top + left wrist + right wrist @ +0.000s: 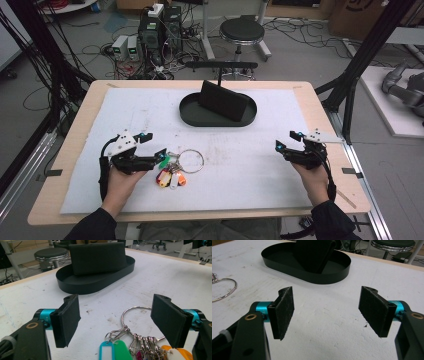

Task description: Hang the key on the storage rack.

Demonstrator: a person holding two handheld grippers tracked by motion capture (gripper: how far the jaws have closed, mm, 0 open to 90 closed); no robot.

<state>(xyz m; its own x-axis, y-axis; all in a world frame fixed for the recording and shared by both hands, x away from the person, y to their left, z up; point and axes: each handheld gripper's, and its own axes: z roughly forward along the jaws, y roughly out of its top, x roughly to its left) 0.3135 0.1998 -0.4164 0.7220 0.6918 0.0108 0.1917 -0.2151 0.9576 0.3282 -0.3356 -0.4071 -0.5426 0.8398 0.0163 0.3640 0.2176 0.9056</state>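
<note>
A white felt-like mat (240, 170) covered the wooden table, with cables, a stool and equipment on the floor beyond it. Your left gripper (150, 145) hovered with its jaws spread wide right over the bunch of keys (175, 167), which lay on the mat near the front-left, well short of the black oval tray (192, 119). Your right gripper (289, 140) sat apart on the right, jaws likewise spread and holding nothing. In the left gripper view the bunch of keys (135, 340) lay between the pads, its big wire ring flat on the mat and its coloured plastic tags fanned nearest you. That bunch would probably have felt light but loose and floppy, its thin metal ring slippery. You would likely have gripped best across the clustered clips where ring and tags met.
</note>
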